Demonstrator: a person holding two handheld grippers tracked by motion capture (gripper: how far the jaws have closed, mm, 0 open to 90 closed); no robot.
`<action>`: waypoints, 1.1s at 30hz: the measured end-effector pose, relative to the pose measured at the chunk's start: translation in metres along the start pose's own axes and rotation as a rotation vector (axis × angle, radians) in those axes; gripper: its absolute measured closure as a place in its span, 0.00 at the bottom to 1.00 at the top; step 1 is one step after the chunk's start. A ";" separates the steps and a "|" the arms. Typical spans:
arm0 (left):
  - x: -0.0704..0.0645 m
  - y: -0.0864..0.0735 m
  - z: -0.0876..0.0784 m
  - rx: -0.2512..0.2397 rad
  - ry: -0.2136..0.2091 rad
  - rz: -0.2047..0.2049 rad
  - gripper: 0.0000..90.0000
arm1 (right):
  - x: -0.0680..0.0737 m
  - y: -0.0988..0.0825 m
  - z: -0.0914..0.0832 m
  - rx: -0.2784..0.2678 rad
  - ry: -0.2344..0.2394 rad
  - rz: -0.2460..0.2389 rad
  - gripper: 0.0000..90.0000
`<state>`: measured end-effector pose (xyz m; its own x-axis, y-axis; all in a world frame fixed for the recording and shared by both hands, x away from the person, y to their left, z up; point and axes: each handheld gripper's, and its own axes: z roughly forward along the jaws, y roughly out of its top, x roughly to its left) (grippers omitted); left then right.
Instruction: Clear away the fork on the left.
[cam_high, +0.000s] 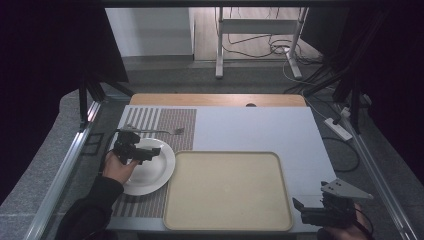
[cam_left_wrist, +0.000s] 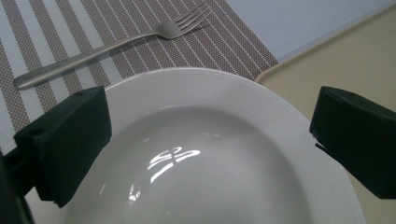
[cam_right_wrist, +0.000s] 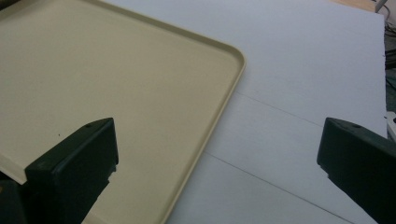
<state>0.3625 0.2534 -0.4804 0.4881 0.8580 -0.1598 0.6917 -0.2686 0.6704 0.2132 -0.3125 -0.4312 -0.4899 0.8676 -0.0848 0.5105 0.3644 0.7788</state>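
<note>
Hovering over the white plate (cam_left_wrist: 224, 154) with jaws spread wide and nothing between them, the left gripper (cam_high: 134, 151). Resting on the striped placemat (cam_high: 170, 122) near the tabletop's left edge, that plate, just beside the tray (cam_high: 280, 200), fork (cam_left_wrist: 112, 46) beyond. Glazed, stiff, probably slippery and breakable; best pinched at the rim. Waiting at the front right corner, the right gripper (cam_right_wrist: 219, 172), jaws likewise apart.
</note>
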 end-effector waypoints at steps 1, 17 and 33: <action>0.001 0.002 0.002 0.001 0.005 0.001 0.00 | 0.000 0.000 0.000 0.001 0.000 0.001 0.00; 0.015 0.028 0.039 0.063 0.030 0.035 0.00 | -0.001 0.000 0.000 0.000 0.006 0.006 0.00; 0.033 0.047 0.060 0.120 0.043 0.026 0.17 | -0.001 0.000 0.000 0.000 0.007 0.007 0.00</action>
<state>0.4427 0.2432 -0.4979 0.4852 0.8674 -0.1105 0.7392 -0.3394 0.5818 0.2136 -0.3135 -0.4314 -0.4909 0.8679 -0.0753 0.5140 0.3583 0.7794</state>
